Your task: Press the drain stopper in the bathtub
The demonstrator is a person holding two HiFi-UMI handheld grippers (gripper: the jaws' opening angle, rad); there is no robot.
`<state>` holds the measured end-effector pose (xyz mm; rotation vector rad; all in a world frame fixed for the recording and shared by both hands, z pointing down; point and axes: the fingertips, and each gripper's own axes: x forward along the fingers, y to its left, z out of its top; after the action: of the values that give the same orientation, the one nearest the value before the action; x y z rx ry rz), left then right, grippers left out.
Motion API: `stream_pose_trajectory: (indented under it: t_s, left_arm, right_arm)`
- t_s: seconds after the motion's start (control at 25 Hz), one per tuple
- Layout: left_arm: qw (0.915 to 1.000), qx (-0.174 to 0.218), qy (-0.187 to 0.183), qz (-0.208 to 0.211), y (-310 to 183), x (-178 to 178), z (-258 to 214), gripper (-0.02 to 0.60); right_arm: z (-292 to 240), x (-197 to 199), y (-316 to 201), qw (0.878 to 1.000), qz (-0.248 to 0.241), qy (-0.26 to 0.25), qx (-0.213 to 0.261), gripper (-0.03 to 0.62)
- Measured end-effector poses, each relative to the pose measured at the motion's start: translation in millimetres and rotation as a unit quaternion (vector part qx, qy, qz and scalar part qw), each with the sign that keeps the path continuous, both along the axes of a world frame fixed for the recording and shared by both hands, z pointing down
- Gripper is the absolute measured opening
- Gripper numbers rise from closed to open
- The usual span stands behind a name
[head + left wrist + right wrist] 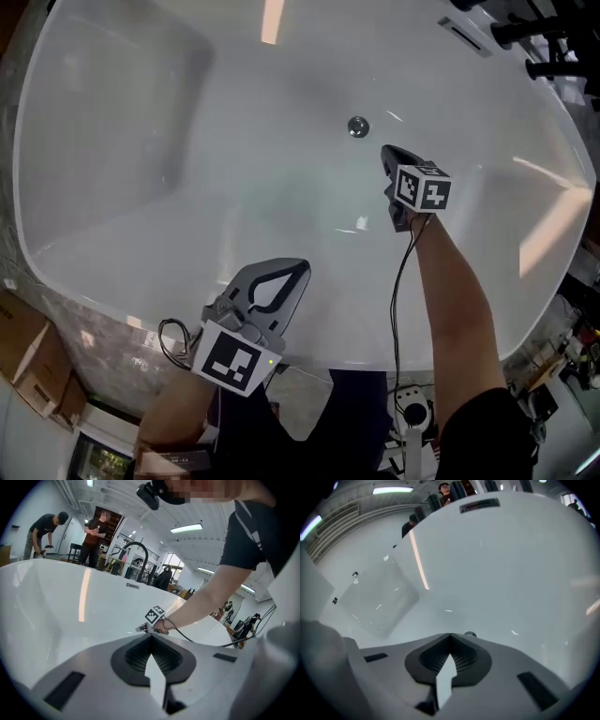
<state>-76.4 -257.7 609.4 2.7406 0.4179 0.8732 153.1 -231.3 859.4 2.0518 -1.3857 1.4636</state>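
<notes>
Drain stopper (357,126) on bathtub (141,169) floor, near right gripper (388,155) tips, apparently not touching. Left gripper (298,270) idle over near rim.
Left gripper view: jaws together, empty.
Right gripper view: jaws together, empty; stopper peeks just right of tips. Off-centre push risks skidding off onto glossy floor.

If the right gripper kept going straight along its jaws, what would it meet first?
Probably the drain stopper, which shows just past the shut tips of the right gripper. Depth is unclear, so it might touch the bathtub floor slightly short of it.
</notes>
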Motion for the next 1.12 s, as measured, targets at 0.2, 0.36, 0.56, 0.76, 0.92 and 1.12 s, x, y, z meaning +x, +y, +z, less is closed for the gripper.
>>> stream_pose_trajectory:
  t_s: [0.2, 0.36, 0.56, 0.76, 0.92, 1.12]
  left_arm:
    - [0.9998, -0.014, -0.008, -0.014, -5, 0, 24, 0.008]
    - [0.9988, -0.033, -0.032, -0.018, -1, -7, 37, 0.008]
    - [0.9970, -0.050, -0.051, -0.029, -3, -12, 41, 0.008]
    - [0.9934, -0.069, -0.072, -0.056, -6, -13, 44, 0.008]
    - [0.9930, -0.069, -0.079, -0.054, -4, -7, 45, 0.008]
    - [0.9913, -0.077, -0.093, -0.051, -2, -5, 49, 0.008]
  right_arm:
    - [52, 5, -6, 0.999, -0.016, 0.004, -0.028, 0.017]
    - [82, 5, -13, 0.999, -0.031, 0.004, -0.044, 0.017]
    - [107, 14, -21, 0.998, -0.033, 0.015, -0.052, 0.017]
    - [135, 22, -24, 0.997, -0.051, 0.016, -0.060, 0.017]
    - [155, 31, -28, 0.996, -0.050, 0.015, -0.077, 0.017]
    - [174, 37, -34, 0.995, -0.055, 0.002, -0.084, 0.017]
